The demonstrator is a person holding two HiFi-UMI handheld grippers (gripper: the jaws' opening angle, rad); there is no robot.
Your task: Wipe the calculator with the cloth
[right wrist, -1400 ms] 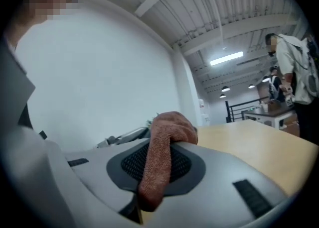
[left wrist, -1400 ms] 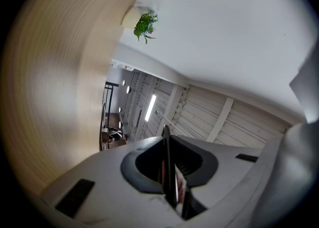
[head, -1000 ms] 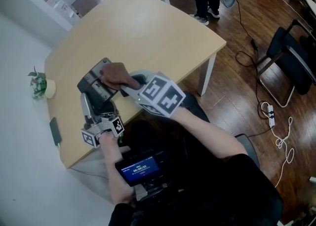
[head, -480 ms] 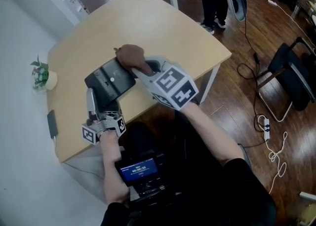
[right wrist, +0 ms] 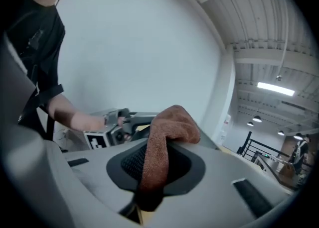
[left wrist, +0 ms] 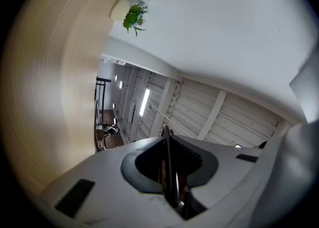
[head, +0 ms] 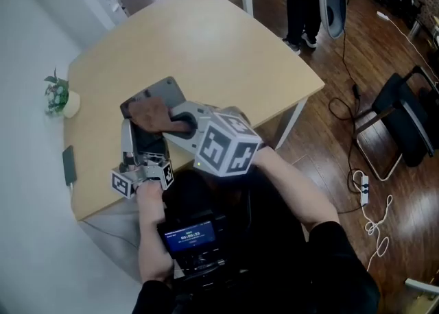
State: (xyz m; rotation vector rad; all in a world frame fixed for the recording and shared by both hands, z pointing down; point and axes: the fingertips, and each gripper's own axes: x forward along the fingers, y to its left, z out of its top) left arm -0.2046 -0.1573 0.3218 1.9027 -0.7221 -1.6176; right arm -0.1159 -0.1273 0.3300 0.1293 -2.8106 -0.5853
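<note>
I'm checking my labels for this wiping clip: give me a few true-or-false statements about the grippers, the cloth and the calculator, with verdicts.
The right gripper is shut on the brown cloth. True.
The calculator lies on the table with nothing holding it. False: the left gripper clamps its edge.
A small potted plant stands at the table's edge. True.
The cloth lies folded beside the plant. False: it is at the calculator, in the right gripper.

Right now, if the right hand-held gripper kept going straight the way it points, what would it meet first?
Most likely the calculator: the cloth clamped in the right hand-held gripper lies against it, so nothing else seems to stand between.
</note>
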